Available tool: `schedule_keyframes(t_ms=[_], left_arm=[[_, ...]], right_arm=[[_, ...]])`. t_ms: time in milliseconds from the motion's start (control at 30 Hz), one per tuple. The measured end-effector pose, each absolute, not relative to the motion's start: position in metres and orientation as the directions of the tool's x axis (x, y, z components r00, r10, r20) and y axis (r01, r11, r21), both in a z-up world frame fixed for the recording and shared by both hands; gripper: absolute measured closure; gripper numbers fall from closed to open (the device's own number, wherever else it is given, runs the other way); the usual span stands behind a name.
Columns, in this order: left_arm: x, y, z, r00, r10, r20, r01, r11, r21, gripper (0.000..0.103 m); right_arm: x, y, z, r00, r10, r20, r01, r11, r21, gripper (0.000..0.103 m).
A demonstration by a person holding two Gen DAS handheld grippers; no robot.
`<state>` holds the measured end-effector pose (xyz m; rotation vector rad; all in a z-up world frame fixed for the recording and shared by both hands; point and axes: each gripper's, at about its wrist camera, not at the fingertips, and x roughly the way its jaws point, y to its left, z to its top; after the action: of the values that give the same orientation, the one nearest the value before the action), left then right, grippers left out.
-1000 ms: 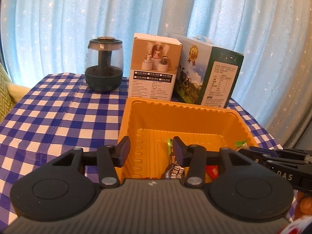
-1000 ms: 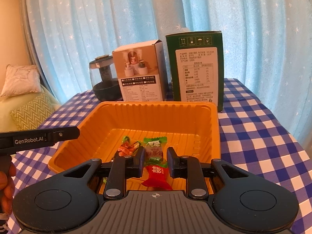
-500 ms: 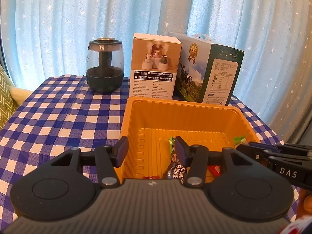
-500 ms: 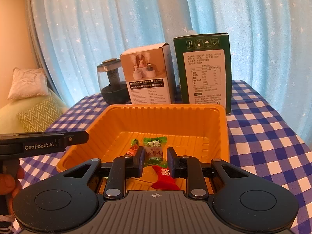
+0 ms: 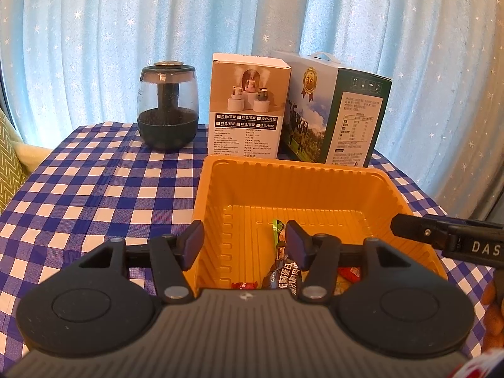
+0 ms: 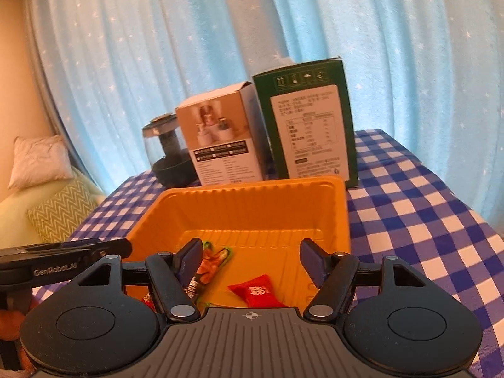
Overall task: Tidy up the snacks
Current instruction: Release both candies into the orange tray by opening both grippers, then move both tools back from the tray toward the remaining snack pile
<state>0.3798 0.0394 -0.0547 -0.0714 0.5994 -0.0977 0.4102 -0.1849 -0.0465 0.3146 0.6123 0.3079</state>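
Observation:
An orange tray [image 5: 315, 176] [image 6: 252, 195] sits on the checked tablecloth and holds several wrapped snacks. My right gripper [image 6: 251, 255] hovers over the tray's near end. Its jaws are opening with nothing between them. A red candy [image 6: 255, 291] lies on the tray floor just below, beside an orange-and-green stick snack [image 6: 211, 264]. My left gripper [image 5: 245, 239] is at the tray's left near corner with one finger on either side of the left wall. Its jaws are opening and not pressing on anything. A dark snack packet [image 5: 285, 271] lies under its right finger.
Behind the tray stand a dark glass jar [image 5: 168, 107], a white carton [image 5: 249, 107] and a green carton [image 5: 352, 119]. A blue curtain hangs behind the table. Cushions [image 6: 60, 208] lie off the table's left side. A hand [image 6: 12, 315] shows at the frame edge.
My right gripper's jaws went from shut on the red candy to wide apart, and the candy now lies in the tray. The left jaws widened slightly.

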Motion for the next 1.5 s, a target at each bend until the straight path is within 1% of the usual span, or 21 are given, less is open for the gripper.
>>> schedule_keyframes(t_ms=[233, 367, 700, 767, 867, 1000, 1233, 1300, 1500], left_arm=[[0.377, 0.035, -0.054, 0.823, -0.118, -0.555, 0.081, 0.993, -0.091, 0.043], [0.372, 0.034, -0.052, 0.826, -0.121, -0.550, 0.087, 0.992, -0.088, 0.034], [0.348, 0.031, -0.044, 0.842, -0.121, -0.526, 0.087, 0.992, -0.090, 0.025], [0.339, 0.031, -0.044, 0.840, -0.128, -0.528, 0.092, 0.991, -0.094, 0.025], [0.323, 0.031, -0.044, 0.836, -0.131, -0.533, 0.093, 0.991, -0.097, 0.021], [0.298, 0.033, -0.043, 0.831, -0.142, -0.538, 0.097, 0.989, -0.113, 0.021], [0.249, 0.031, -0.043, 0.825, -0.144, -0.547, 0.109, 0.989, -0.095, 0.020], [0.233, 0.031, -0.045, 0.820, -0.152, -0.553, 0.115, 0.988, -0.100, 0.018], [0.185, 0.034, -0.055, 0.805, -0.155, -0.572, 0.120, 0.988, -0.098, 0.015]], right_arm=[[0.407, -0.184, -0.047, 0.777, 0.358, -0.518, -0.184, 0.916, 0.357, 0.035], [0.405, -0.185, -0.046, 0.783, 0.346, -0.517, -0.176, 0.921, 0.349, 0.035], [0.385, -0.189, -0.041, 0.791, 0.329, -0.517, -0.159, 0.925, 0.345, 0.035], [0.376, -0.191, -0.040, 0.791, 0.324, -0.520, -0.152, 0.926, 0.346, 0.035], [0.360, -0.195, -0.039, 0.785, 0.324, -0.528, -0.142, 0.924, 0.356, 0.035], [0.338, -0.200, -0.037, 0.777, 0.323, -0.540, -0.126, 0.921, 0.369, 0.035], [0.294, -0.203, -0.038, 0.755, 0.321, -0.572, -0.088, 0.914, 0.396, 0.035], [0.279, -0.202, -0.039, 0.746, 0.325, -0.582, -0.090, 0.914, 0.394, 0.035], [0.232, -0.194, -0.051, 0.705, 0.339, -0.623, -0.119, 0.922, 0.368, 0.035]])
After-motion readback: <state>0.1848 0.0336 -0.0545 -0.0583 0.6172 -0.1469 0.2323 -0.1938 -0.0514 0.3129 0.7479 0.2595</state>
